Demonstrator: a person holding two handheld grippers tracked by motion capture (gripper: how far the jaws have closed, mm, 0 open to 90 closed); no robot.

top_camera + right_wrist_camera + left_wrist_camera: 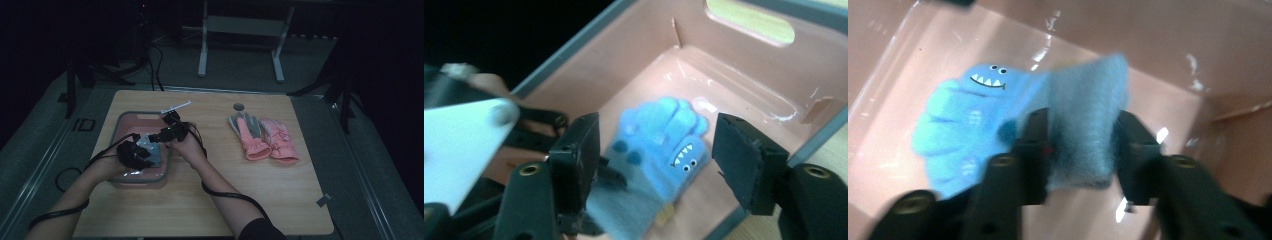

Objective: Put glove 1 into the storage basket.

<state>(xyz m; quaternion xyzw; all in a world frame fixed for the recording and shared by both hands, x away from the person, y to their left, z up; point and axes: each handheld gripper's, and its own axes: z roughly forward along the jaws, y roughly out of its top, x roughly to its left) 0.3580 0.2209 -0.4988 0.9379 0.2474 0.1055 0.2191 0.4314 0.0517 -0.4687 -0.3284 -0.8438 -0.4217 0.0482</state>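
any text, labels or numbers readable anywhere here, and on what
"ID": pale letters on the dark floor left of the table.
Blue glove in the pink bin: a printed face with teeth, no letters.
A small tag at the glove's cuff: too blurred to read.
Pink gloves on the table: no text legible.

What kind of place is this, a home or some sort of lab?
Probably a lab or recording studio: a lone wooden table on grey floor, dark surroundings, a bare metal frame behind, and cables trailing from both hand-held tools.
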